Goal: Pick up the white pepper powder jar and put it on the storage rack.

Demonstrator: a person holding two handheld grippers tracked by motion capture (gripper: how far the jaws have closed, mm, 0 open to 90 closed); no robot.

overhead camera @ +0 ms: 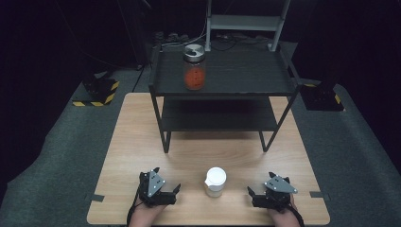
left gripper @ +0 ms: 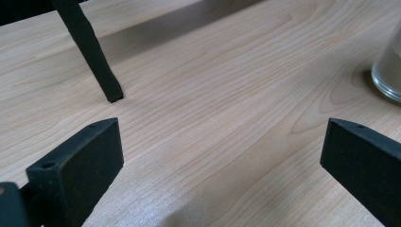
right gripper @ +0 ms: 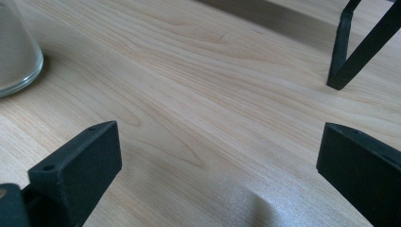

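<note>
Left gripper (overhead camera: 166, 193): rests low over the near left part of the tabletop (overhead camera: 142, 137), held by a hand at the bottom edge of the high view; its jaws are spread wide with nothing between them.
Right gripper (overhead camera: 259, 195): rests low over the near right part of the tabletop, also hand-held; its jaws are spread wide, with bare wood between them in the right gripper view.
White-lidded jar (overhead camera: 215, 182): stands upright on the tabletop between the two grippers, near the front edge, apart from both; its glass base shows at the right edge of the left gripper view (left gripper: 388, 71) and at the left edge of the right gripper view (right gripper: 16, 52).
Room beside the jar: bare wood on either side of it, a gap to each gripper.
Shelf rack (overhead camera: 222, 75): black, two levels, on the far half of the tabletop; its front legs stand well beyond the jar, with an open strip of wood between.
Rack legs close up: one front leg (left gripper: 92, 52) lands on the wood ahead of the left gripper; another (right gripper: 341, 52) ahead of the right gripper.
Red-filled jar (overhead camera: 194, 67): metal lid, upright on the top shelf, left of centre, near that shelf's front edge.
Tabletop edges: the front edge runs just behind both grippers; dark floor (overhead camera: 61, 142) surrounds the table on all sides.
</note>
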